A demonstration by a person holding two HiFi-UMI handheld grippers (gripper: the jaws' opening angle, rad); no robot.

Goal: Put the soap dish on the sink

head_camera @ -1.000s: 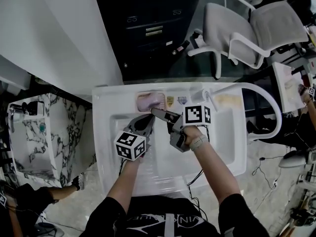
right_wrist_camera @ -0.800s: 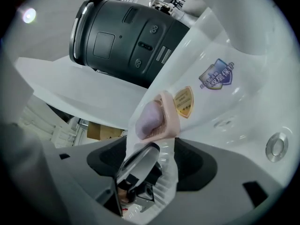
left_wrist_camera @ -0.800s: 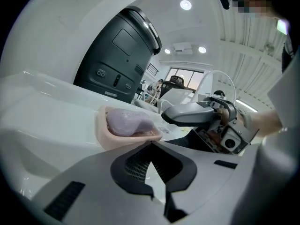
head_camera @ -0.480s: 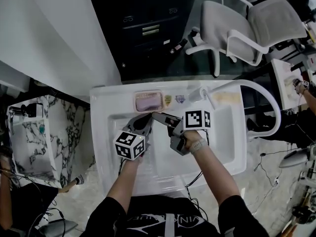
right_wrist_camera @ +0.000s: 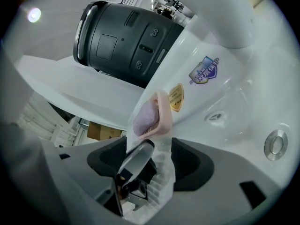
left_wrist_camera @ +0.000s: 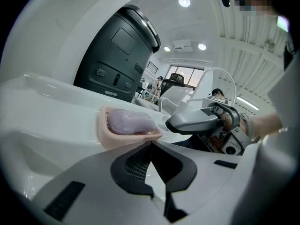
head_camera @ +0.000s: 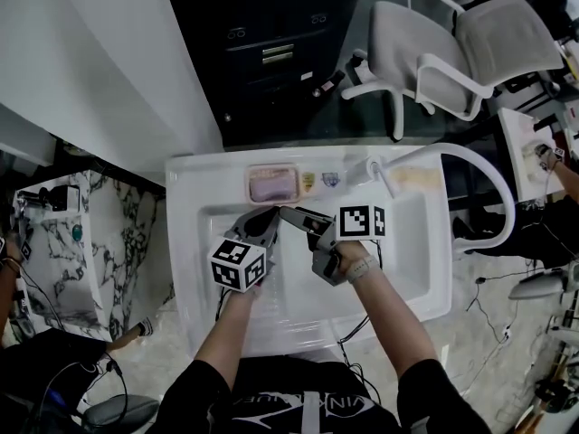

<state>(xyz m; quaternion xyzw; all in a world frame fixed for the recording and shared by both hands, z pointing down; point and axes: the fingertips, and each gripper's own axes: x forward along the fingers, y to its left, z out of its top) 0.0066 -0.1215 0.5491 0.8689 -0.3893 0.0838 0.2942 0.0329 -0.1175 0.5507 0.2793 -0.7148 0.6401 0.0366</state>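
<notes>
Just beyond left tool point(head_camera: 265, 217), soap dish point(head_camera: 274, 185) on sink rim point(head_camera: 204, 175).

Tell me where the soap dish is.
In the head view, the soap dish sits on the back ledge of the sink, left of the stickers and the faucet.

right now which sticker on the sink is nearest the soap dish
The gold shield sticker, right beside the soap dish; the blue one sits farther along.

Top centre, I see a black cabinet point(head_camera: 271, 52); right of it, a grey chair point(head_camera: 470, 52). A marbled stand point(head_camera: 63, 242) stands far left. A gold sticker point(head_camera: 309, 181) and a blue sticker point(head_camera: 331, 180) lie side by side.
</notes>
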